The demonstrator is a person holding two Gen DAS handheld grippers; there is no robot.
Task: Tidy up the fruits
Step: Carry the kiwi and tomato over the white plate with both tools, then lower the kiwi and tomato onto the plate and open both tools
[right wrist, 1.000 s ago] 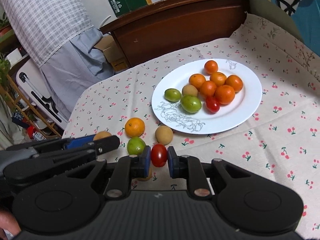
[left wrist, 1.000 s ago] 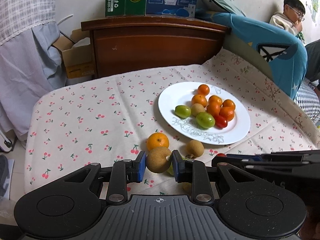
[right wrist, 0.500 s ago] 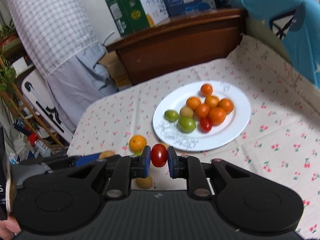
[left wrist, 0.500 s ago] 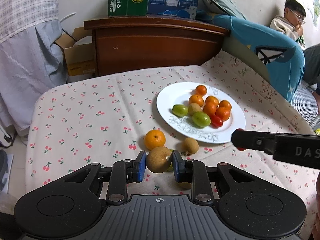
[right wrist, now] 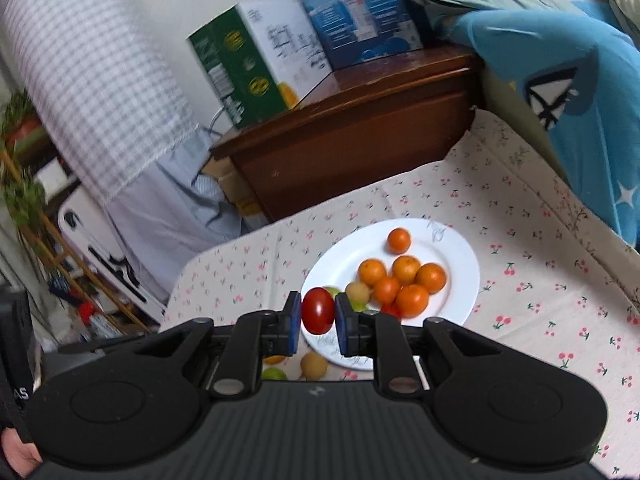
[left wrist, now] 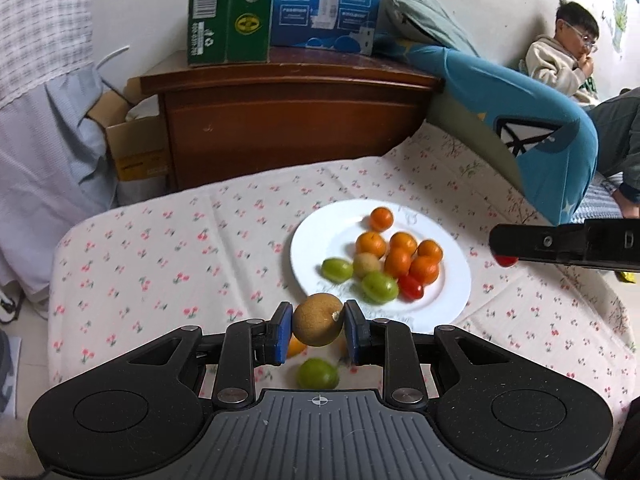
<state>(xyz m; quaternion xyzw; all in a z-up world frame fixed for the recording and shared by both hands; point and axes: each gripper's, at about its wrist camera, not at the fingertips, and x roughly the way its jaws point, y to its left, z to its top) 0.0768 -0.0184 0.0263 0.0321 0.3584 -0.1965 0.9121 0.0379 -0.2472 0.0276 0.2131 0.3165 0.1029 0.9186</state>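
Tomato [right wrist: 317, 315], thin-skinned and soft, sits clenched in my right fingers [right wrist: 295, 322], so I squeeze lightly, while my left fingers [left wrist: 283, 333] grasp the firmer brown fruit [left wrist: 318, 319] across its middle.

White plate [left wrist: 320, 236]: left half bare, room to pass there; fruit cluster [left wrist: 400, 256] fills centre and right. Cherry-print cloth [left wrist: 160, 264] at frame left open, nothing standing. Loose green fruit [left wrist: 318, 374] just below left gripper [left wrist: 316, 326]. Wooden headboard [left wrist: 288, 120] walls off top of frame; blue pillow [left wrist: 520, 120] blocks upper right. Right gripper [left wrist: 505, 259] bars right edge beside plate.
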